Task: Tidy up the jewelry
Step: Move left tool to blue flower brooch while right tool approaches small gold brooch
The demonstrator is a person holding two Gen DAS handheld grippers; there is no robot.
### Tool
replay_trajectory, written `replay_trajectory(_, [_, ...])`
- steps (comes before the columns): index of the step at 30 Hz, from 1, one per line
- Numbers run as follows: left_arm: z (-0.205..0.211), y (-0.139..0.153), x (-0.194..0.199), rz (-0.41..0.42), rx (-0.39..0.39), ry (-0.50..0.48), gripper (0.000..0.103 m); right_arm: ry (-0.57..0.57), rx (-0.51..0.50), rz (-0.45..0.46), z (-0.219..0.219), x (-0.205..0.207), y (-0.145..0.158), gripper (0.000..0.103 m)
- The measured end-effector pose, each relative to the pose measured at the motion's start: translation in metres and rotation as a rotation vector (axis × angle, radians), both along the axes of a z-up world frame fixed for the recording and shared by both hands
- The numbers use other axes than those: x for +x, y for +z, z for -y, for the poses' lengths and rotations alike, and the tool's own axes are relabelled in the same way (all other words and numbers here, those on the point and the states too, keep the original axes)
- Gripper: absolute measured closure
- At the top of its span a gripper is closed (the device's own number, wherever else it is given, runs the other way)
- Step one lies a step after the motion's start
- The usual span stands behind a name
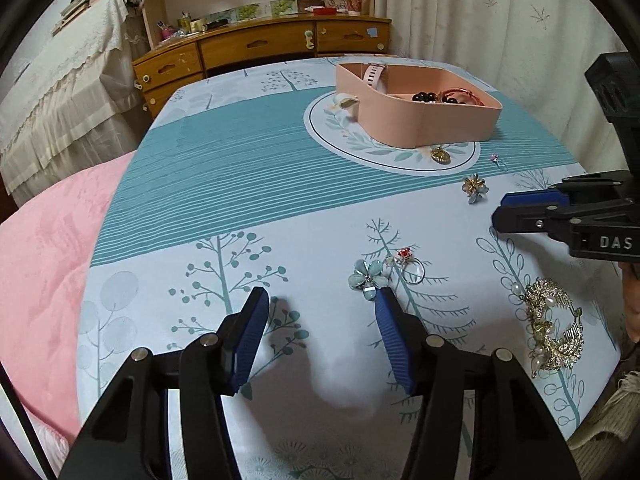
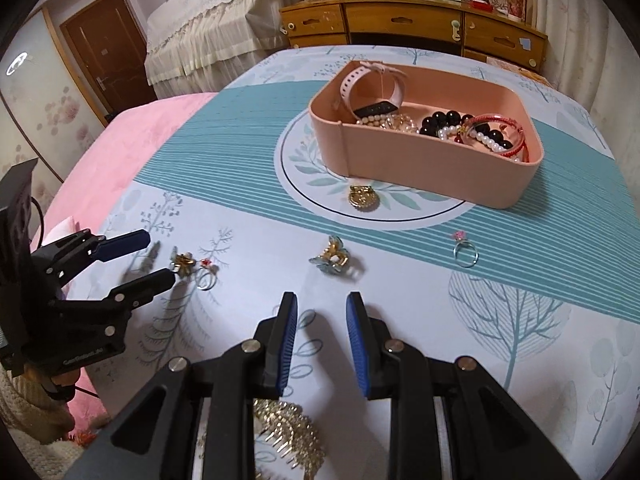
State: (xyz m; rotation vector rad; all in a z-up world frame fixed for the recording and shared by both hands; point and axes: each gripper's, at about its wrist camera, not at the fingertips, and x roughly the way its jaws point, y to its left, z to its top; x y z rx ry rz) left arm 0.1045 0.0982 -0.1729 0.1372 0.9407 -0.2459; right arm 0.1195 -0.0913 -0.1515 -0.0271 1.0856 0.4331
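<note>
A pale blue petal-shaped flower brooch (image 1: 368,275) lies on the tree-printed tablecloth (image 1: 240,184), just beyond the left gripper (image 1: 322,304), whose blue-padded jaws stand spread and empty. Touching the brooch's far side is a silver ring with a red stone (image 1: 411,266). The right gripper (image 2: 322,314) hangs beyond that, jaws narrowly parted around nothing, a gold-and-blue flower clip (image 2: 334,258) just ahead of it. Farther from the brooch stands the pink plastic tray (image 2: 420,160), holding a pink-strapped watch (image 2: 374,88), black and pearl bead bracelets (image 2: 460,126) and a red bangle (image 2: 500,128)
</note>
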Motion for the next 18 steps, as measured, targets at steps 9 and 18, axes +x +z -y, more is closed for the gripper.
replay_trajectory(9, [0.002,-0.004,0.003,0.007,-0.031,-0.012,0.054,-0.012,-0.002,0.018,-0.006,0.012,-0.001,0.077])
replay_trajectory(18, [0.003,-0.004,0.005,0.022,-0.04,-0.014,0.06,-0.004,-0.057,0.062,-0.017,0.018,-0.001,0.077])
